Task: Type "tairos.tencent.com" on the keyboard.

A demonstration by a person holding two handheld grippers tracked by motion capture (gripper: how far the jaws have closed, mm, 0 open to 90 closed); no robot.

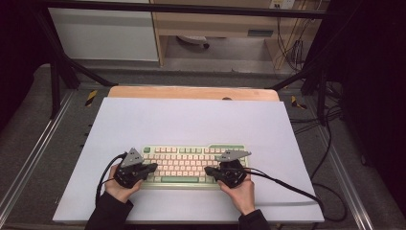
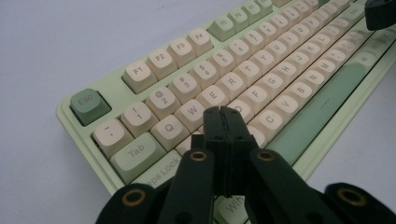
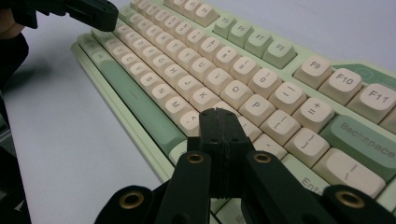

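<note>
A pale green keyboard [image 1: 191, 164] with cream and green keys lies on the white board near its front edge. My left gripper [image 1: 154, 167] hovers over the keyboard's left end, jaws pressed together with nothing between them. In the left gripper view its tips [image 2: 221, 111] sit just above the keys near the S and D row of the keyboard [image 2: 243, 60]. My right gripper [image 1: 207, 169] is over the right end, also shut and empty. In the right gripper view its tips [image 3: 218, 112] hang over the keys near L on the keyboard [image 3: 261, 79].
The white board [image 1: 191, 124] covers a wooden table [image 1: 191, 92]. Black cables [image 1: 287, 184] trail from each gripper across the board. Metal frame bars and floor cables [image 1: 330, 143] stand around the table. The other gripper's jaw [image 3: 88, 11] shows at the top left of the right gripper view.
</note>
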